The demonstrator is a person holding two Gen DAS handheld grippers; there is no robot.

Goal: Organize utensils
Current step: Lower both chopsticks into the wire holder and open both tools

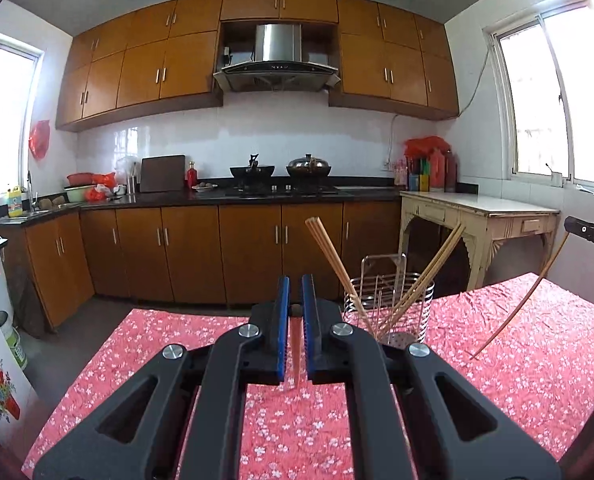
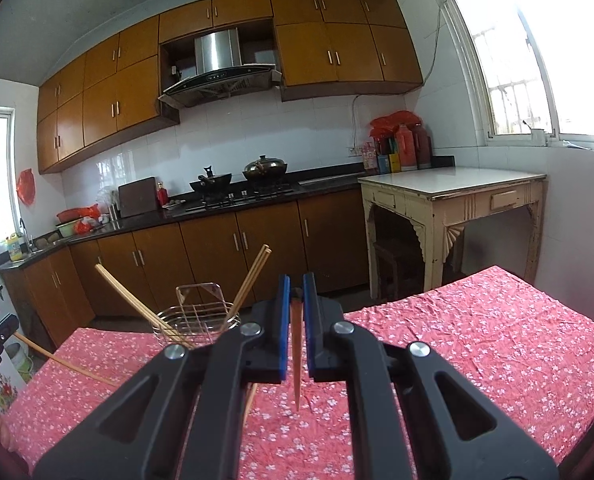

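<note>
Each gripper pinches one chopstick: the left gripper (image 1: 296, 300) holds a chopstick (image 1: 296, 354), the right gripper (image 2: 296, 300) holds another chopstick (image 2: 296, 360). The wire holder (image 1: 389, 308) on the flowered tablecloth (image 1: 517, 380) has two bunches leaning out. Only the left view shows its holed bottom.

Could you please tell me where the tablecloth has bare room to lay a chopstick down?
Bare tablecloth stretches right of the right gripper, toward the cream side table. It is crowded around the wire holder, with its leaning chopsticks.
</note>
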